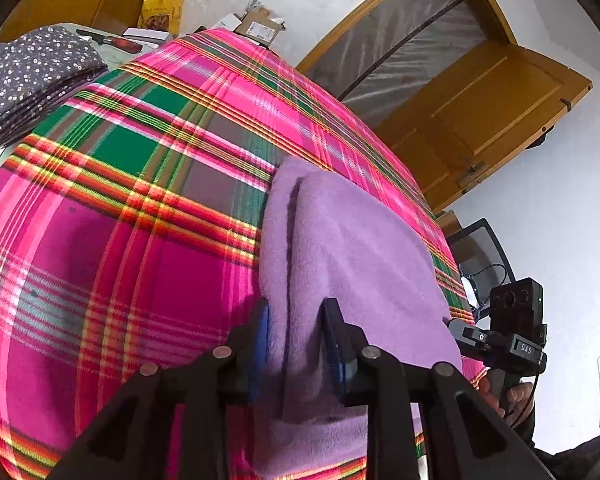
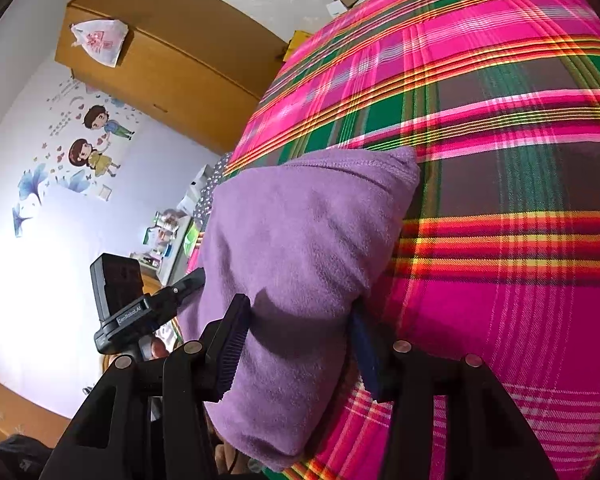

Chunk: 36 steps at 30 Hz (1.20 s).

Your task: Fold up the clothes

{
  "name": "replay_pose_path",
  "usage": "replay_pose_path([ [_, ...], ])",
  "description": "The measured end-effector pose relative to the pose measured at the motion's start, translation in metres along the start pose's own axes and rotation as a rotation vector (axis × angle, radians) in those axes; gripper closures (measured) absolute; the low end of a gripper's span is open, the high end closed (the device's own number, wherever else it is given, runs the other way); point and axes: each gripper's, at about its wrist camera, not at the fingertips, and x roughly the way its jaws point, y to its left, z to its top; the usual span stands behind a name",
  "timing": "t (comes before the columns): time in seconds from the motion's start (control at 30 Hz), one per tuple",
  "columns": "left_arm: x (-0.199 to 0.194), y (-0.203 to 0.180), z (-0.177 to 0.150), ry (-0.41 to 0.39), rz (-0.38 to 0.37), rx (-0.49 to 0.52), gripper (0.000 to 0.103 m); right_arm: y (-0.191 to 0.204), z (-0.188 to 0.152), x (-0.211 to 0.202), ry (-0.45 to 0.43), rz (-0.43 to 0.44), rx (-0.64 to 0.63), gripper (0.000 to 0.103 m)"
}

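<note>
A folded purple fleece garment (image 1: 352, 264) lies on the pink plaid blanket (image 1: 140, 240), toward the blanket's near edge, with both tools at it. Starting at the left: the left gripper (image 1: 296, 344) straddles the garment's layered left edge, its jaws spread either side of the fold. The pads look close to the cloth, but I cannot say for sure that they press on it. If they close on the top layer only, lifting would peel the stack open and undo the fold. At ten o'clock in that view a stack of dotted grey cloth (image 1: 32, 76) sits well apart, out of harm's way.

Moving right, the right gripper (image 2: 300, 344) has its jaws wide around the garment's thick near end, the left pad beside the fleece and the right pad tucked at its edge where it meets the blanket. The risk here is that lower pad catching the blanket as well, so a pull would drag the bedcover and skew the bundle. The fleece is soft and bulky, so uneven lifting by the two hands could let the middle sag and slide off at six o'clock.
</note>
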Motion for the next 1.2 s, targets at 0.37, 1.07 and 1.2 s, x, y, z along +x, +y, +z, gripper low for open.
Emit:
replay_pose_path([
  [0.37,-0.002,0.003,-0.005,0.008,-0.021,-0.02,0.078,-0.001,-0.002,-0.003,-0.01,-0.011,-0.01,0.051],
  [1.07,-0.017,-0.026,-0.007,-0.056,0.004,0.044,0.085,0.003,-0.003,-0.027,-0.11,0.016,-0.04,0.073],
  [1.2,-0.018,-0.038,-0.006,-0.061,-0.008,0.069,0.085,0.004,-0.001,-0.038,-0.13,0.018,-0.058,0.074],
])
